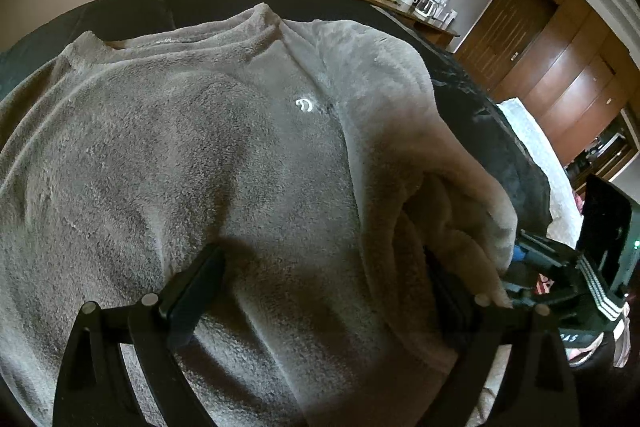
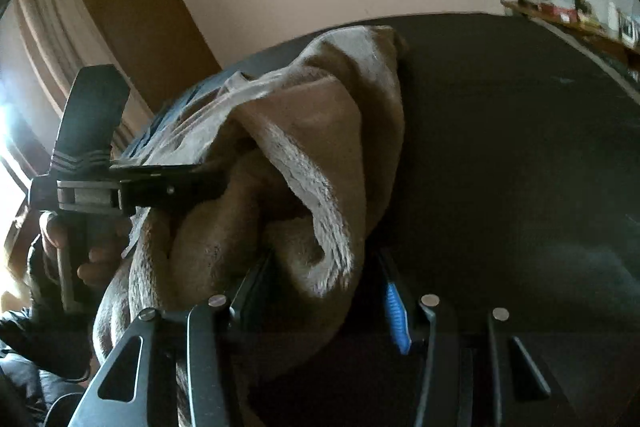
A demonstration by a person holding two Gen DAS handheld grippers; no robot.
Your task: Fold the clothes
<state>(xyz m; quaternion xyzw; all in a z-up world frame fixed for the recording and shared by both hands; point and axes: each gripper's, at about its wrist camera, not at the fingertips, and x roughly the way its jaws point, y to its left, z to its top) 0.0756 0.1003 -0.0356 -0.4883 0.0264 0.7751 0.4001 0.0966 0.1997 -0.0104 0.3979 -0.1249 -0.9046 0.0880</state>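
1. The grey fleece top (image 1: 208,155) fills most of the left wrist view, lying front up on the dark bed cover (image 1: 172,1), collar toward the upper left of the frame; its right-hand part is lifted into a thick roll at centre right. Judging by its bulk, that roll could slump back open if let go too high

2. The dark bed cover takes the right half of the right wrist view; the plush could drag on it and rumple the flat part

3. The left gripper (image 1: 320,291) stands spread wide, one finger on the chest, the other under the roll. It pins nothing, so the body may slide

4. The right gripper (image 2: 320,287) is parted with a sleeve fold hanging between its fingers; whether they pinch it I cannot tell, so the fold might slip out
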